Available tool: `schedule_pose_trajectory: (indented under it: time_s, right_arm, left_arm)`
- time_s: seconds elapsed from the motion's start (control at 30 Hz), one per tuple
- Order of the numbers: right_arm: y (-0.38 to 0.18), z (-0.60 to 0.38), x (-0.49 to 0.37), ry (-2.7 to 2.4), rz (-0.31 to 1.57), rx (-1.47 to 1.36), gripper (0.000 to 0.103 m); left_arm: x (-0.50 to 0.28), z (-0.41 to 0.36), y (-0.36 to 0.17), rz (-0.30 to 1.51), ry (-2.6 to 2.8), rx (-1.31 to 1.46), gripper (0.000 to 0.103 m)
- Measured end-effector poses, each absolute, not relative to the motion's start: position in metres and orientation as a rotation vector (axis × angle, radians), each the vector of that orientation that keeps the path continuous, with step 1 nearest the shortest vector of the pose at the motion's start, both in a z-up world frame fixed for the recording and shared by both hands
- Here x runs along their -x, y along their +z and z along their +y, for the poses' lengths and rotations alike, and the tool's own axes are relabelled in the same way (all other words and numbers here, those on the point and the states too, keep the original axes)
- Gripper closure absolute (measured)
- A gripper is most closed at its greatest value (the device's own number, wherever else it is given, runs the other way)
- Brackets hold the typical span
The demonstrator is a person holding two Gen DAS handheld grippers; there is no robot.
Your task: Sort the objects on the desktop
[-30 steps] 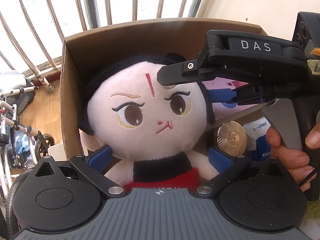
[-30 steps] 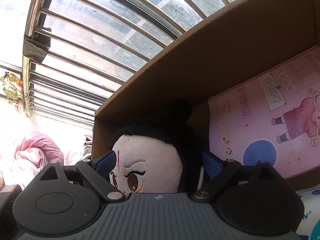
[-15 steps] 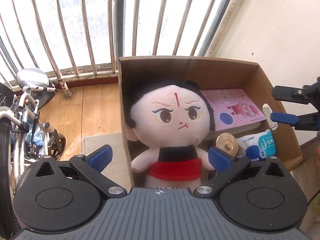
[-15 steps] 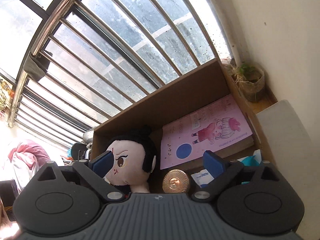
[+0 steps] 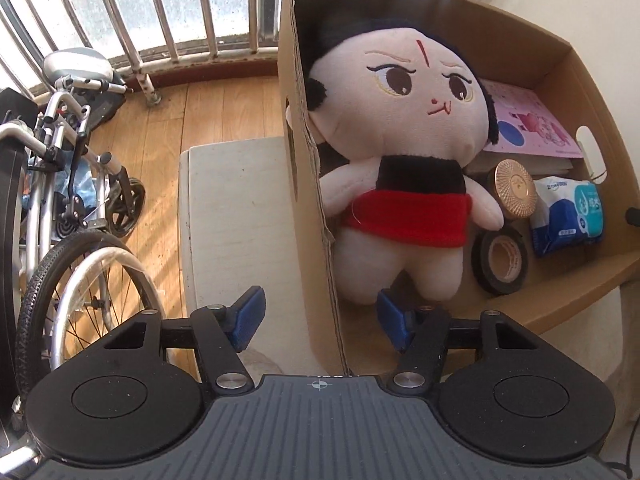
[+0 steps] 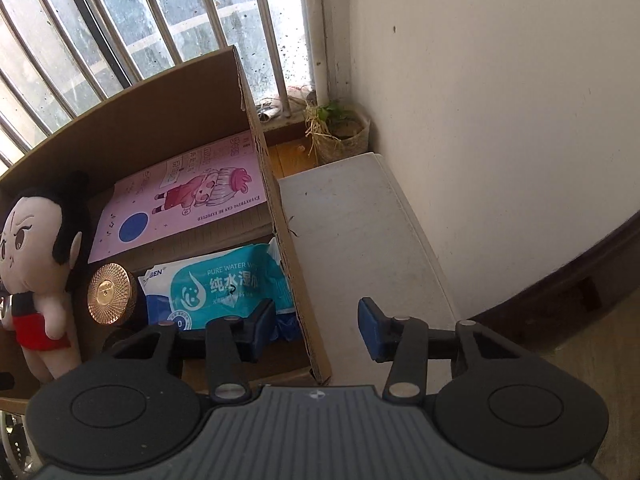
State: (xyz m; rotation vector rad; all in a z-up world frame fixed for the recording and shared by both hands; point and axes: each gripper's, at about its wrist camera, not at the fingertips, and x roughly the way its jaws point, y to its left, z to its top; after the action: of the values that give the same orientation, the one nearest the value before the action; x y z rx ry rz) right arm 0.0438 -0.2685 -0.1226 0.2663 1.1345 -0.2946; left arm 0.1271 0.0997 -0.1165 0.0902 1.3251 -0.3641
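An open cardboard box [image 5: 296,80] stands on a white tabletop [image 5: 232,216] beside a barred window. All the desktop objects in view are inside it.

A plush doll [image 5: 416,120] with black hair and a red skirt fills the box's left side. It lies on its back against the left wall, head toward the window. To its right, a pink illustrated book [image 5: 532,128] lies flat at the far end on top of another flat item. A round gold ribbed lid [image 5: 515,189] sits just in front of the book, touching the doll's arm. A blue and white pack of wet wipes [image 5: 568,216] lies against the right wall. A roll of black tape [image 5: 482,264] rests on the box floor near the doll's leg.

The left gripper [image 5: 320,320] points down over the box's left wall. Its blue fingers [image 5: 248,316] are closing, one outside the wall and one inside by the doll's foot. Neither pad presses the cardboard.

The right gripper [image 6: 316,324] straddles the right wall the same way. Its jaws are closing, with one finger over the wipes and the other finger [image 6: 370,324] over the bare tabletop, and a gap still shows on both sides.

A wheelchair [image 5: 80,240] stands on the wooden floor to the left. A small potted plant [image 6: 340,136] sits in the corner by the wall.
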Motion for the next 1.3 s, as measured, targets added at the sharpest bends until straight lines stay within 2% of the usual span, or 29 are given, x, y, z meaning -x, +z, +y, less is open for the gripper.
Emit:
schedule_pose_trajectory:
  time_s: [0.1, 0.83, 0.87, 0.9, 0.93, 0.97, 1.0, 1.03, 1.17, 1.3]
  right_arm:
    - [-0.126, -0.265, -0.04, -0.278, 1.143, -0.279, 0.094]
    - [-0.125, -0.264, -0.046, -0.268, 1.116, -0.203, 0.089]
    - [-0.124, -0.265, -0.046, -0.265, 1.113, -0.216, 0.083]
    - [-0.124, -0.265, -0.045, -0.257, 1.11, -0.223, 0.07]
    - [-0.123, -0.264, -0.043, -0.258, 1.108, -0.227, 0.061]
    - [-0.119, -0.262, -0.04, -0.264, 1.099, -0.227, 0.039]
    - [-0.115, -0.26, -0.037, -0.267, 1.083, -0.223, 0.026]
    - [-0.11, -0.259, -0.033, -0.269, 1.063, -0.216, 0.023]
    - [-0.078, -0.255, -0.016, -0.31, 0.996, -0.232, 0.008]
    - [-0.037, -0.249, -0.001, -0.329, 0.909, -0.262, 0.003]
  left_arm:
    - [-0.124, 0.1, -0.114, 1.317, -0.377, -0.06, 0.049]
    - [-0.111, 0.085, -0.111, 1.315, -0.411, -0.057, 0.05]
    - [-0.111, 0.085, -0.112, 1.315, -0.412, -0.061, 0.049]
    - [-0.111, 0.084, -0.111, 1.314, -0.416, -0.067, 0.049]
    - [-0.11, 0.084, -0.11, 1.306, -0.425, -0.073, 0.044]
    - [-0.11, 0.083, -0.108, 1.294, -0.433, -0.082, 0.036]
    - [-0.109, 0.081, -0.105, 1.277, -0.436, -0.101, 0.032]
    - [-0.108, 0.08, -0.101, 1.258, -0.434, -0.121, 0.027]
    - [-0.106, 0.079, -0.08, 1.209, -0.431, -0.169, 0.02]
    - [-0.101, 0.086, -0.048, 1.141, -0.44, -0.133, 0.017]
